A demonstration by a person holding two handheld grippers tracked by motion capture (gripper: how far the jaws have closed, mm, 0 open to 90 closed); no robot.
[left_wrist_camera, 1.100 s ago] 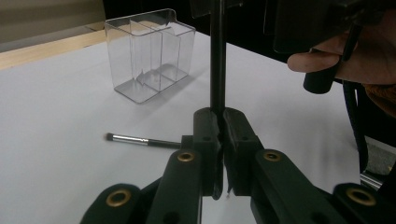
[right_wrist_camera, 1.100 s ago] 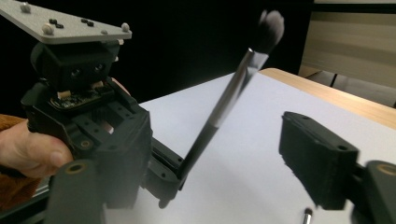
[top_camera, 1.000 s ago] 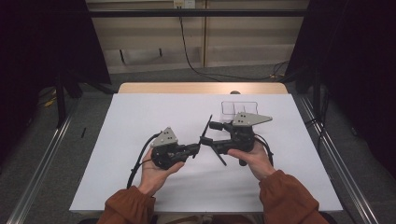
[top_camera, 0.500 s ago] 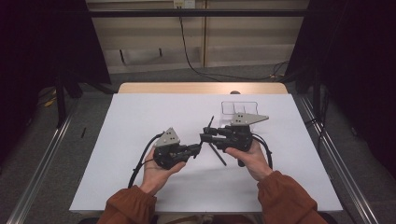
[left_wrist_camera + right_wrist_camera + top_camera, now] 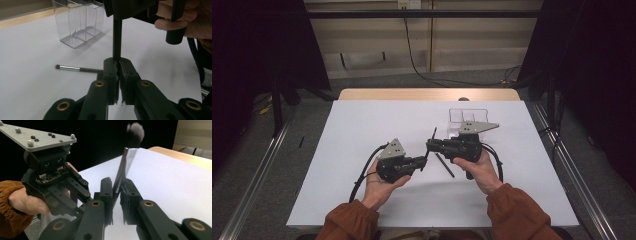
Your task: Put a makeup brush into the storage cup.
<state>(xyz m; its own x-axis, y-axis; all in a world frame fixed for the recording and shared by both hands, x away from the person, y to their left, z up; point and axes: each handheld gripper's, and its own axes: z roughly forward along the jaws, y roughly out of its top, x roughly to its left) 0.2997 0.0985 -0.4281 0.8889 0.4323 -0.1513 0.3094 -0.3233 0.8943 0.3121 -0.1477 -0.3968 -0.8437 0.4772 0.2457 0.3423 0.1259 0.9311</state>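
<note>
A clear box (image 5: 468,117) stood toward the far right corner of the white surface (image 5: 362,130). Above the middle, the left tongs (image 5: 117,65) were clenched on the handle end of a makeup brush (image 5: 127,157), and the right tongs (image 5: 117,185) had just been closing and gripped its metal collar. With both ends held, an uneven pull or twist could probably bend it or drop it onto the smaller brush (image 5: 75,68) below.

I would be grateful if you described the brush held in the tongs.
The brush is slim: fluffy dark head, shiny silver ferrule, black handle. It is held above the table. The left tongs grip its handle end; the right tongs, whose jaws have just been closing, clamp it below the ferrule.
</note>
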